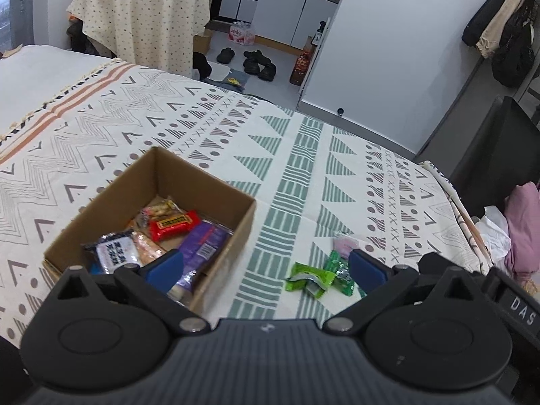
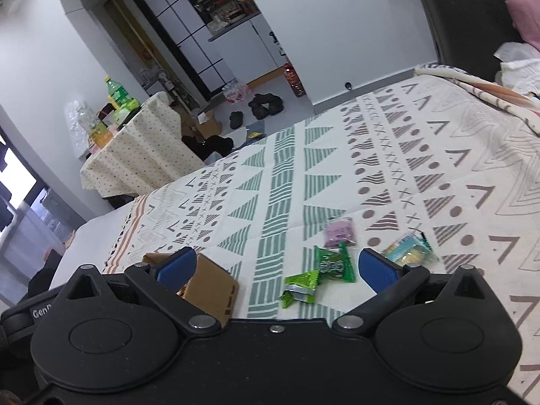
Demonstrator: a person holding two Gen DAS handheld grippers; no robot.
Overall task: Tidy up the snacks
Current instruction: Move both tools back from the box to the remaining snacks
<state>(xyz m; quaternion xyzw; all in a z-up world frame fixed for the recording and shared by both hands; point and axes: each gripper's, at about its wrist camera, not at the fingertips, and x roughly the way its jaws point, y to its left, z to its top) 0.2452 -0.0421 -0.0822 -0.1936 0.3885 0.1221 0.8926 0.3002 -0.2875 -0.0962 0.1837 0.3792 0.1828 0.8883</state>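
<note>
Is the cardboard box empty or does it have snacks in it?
It has snacks. The open cardboard box holds several packets, including a red bar and a purple packet, lying on its floor.

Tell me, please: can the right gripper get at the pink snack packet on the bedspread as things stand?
Probably yes. The right gripper is open and empty, and the pink packet lies uncovered on the bedspread just ahead. Two green packets lie nearer, so it may brush them.

A matt brown cardboard box is sitting on woven patterned cloth; glossy green plastic wrappers are catching light.
</note>
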